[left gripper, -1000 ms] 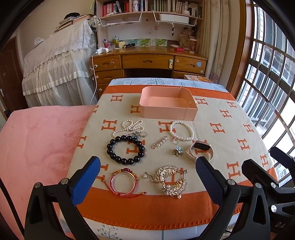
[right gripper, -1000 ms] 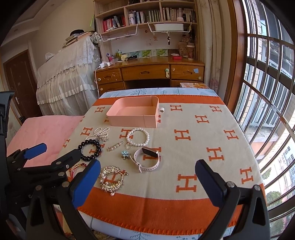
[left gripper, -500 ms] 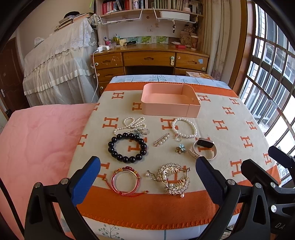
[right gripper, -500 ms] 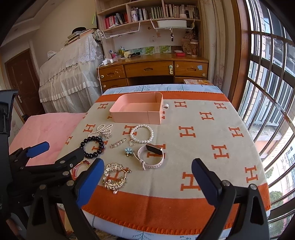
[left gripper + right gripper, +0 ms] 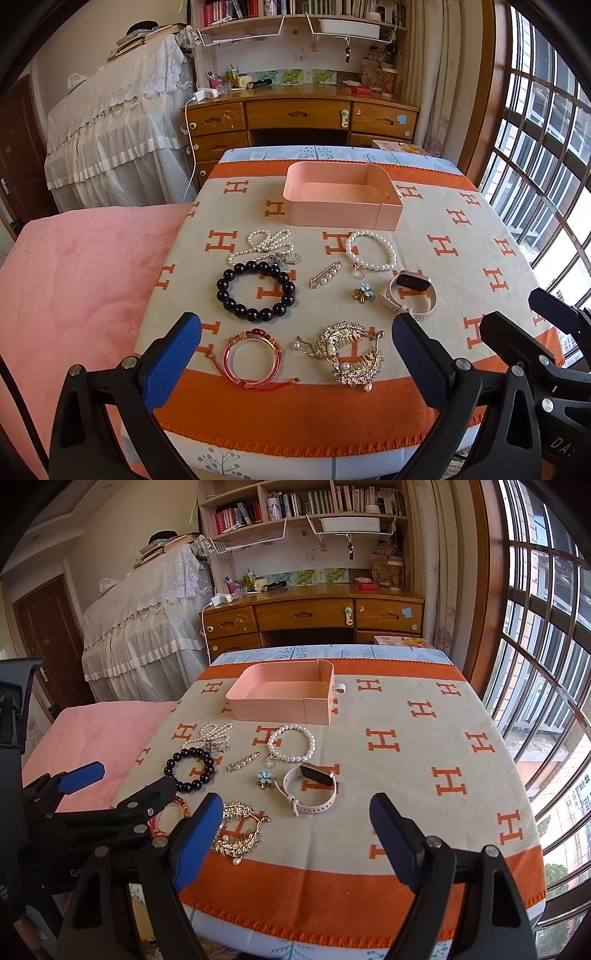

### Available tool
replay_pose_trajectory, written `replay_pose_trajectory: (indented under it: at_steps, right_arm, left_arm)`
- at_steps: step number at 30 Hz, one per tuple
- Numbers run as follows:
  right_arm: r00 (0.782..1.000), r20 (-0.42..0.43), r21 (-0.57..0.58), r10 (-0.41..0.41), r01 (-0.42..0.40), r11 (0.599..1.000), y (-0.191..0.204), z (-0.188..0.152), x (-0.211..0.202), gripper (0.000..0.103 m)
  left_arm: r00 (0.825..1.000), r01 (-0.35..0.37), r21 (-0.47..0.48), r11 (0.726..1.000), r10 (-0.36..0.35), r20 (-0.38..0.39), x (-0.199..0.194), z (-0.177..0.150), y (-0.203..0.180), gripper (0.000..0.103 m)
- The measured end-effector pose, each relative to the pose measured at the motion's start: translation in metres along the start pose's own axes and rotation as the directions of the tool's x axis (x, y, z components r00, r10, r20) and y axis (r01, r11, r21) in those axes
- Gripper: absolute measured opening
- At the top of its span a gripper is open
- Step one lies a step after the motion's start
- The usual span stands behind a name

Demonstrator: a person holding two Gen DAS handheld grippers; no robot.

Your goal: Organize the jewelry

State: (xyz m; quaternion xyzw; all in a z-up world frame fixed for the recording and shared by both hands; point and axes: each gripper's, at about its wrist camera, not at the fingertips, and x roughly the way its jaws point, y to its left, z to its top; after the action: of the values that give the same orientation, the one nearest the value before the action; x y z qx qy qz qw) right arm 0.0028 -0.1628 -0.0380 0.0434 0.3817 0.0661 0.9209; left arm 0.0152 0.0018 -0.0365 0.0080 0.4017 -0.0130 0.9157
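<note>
Several jewelry pieces lie on an orange-and-beige blanket before an empty pink tray (image 5: 341,214) (image 5: 280,710): a black bead bracelet (image 5: 256,290), a red bangle (image 5: 253,359), a gold rhinestone hair clip (image 5: 349,352), a pearl bracelet (image 5: 370,250), a pearl strand (image 5: 264,243), a pin (image 5: 325,274), a flower brooch (image 5: 364,291), and a white band watch (image 5: 412,293) (image 5: 312,788). My left gripper (image 5: 297,360) is open and empty above the near edge, over the bangle and clip. My right gripper (image 5: 297,836) is open and empty near the watch.
The blanket (image 5: 480,236) covers a table with its near edge just under the grippers. A pink bed (image 5: 74,277) lies to the left, a wooden desk (image 5: 299,114) stands behind, and a barred window (image 5: 546,147) is at the right.
Both grippers have moved forward toward the jewelry, and the right gripper has narrowed slightly. Nothing on the table has moved.
</note>
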Motion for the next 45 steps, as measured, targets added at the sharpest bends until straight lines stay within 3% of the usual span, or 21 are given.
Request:
replay_pose_trajectory:
  at_steps: [15, 19, 27, 31, 35, 40, 45]
  right_arm:
    - [1.000, -0.012, -0.007, 0.017, -0.017, 1.000, 0.008, 0.001, 0.010, 0.079]
    - [1.000, -0.016, -0.002, 0.027, -0.027, 1.000, 0.008, 0.006, 0.015, 0.078]
    - [0.994, -0.091, 0.056, 0.066, -0.061, 0.997, -0.007, 0.023, 0.045, 0.063]
    - [0.989, -0.135, 0.066, 0.054, -0.046, 0.997, -0.019, 0.036, 0.070, 0.058]
    - [0.973, -0.220, 0.078, 0.070, -0.054, 0.996, -0.030, 0.049, 0.106, 0.050]
    - [0.939, -0.329, 0.094, 0.098, -0.071, 0.993, -0.039, 0.069, 0.156, 0.045]
    - [0.900, -0.422, 0.085, 0.108, -0.079, 0.993, -0.037, 0.083, 0.201, 0.038]
  left_arm:
    - [0.999, -0.009, -0.005, 1.000, 0.009, -0.046, 0.011, 0.001, 0.015, 0.102]
    - [0.997, -0.032, -0.041, 0.999, 0.029, -0.068, 0.020, 0.005, 0.038, 0.102]
    - [0.989, -0.117, -0.087, 0.989, 0.108, -0.096, 0.042, 0.012, 0.098, 0.102]
    - [0.983, -0.085, -0.130, 0.988, 0.062, -0.173, 0.066, 0.018, 0.124, 0.102]
    - [0.965, -0.038, -0.170, 0.985, -0.008, -0.264, 0.095, 0.023, 0.138, 0.102]
    - [0.945, -0.028, -0.119, 0.993, -0.012, -0.326, 0.131, 0.031, 0.132, 0.093]
    - [0.919, -0.007, -0.076, 0.997, -0.023, -0.393, 0.162, 0.040, 0.121, 0.074]
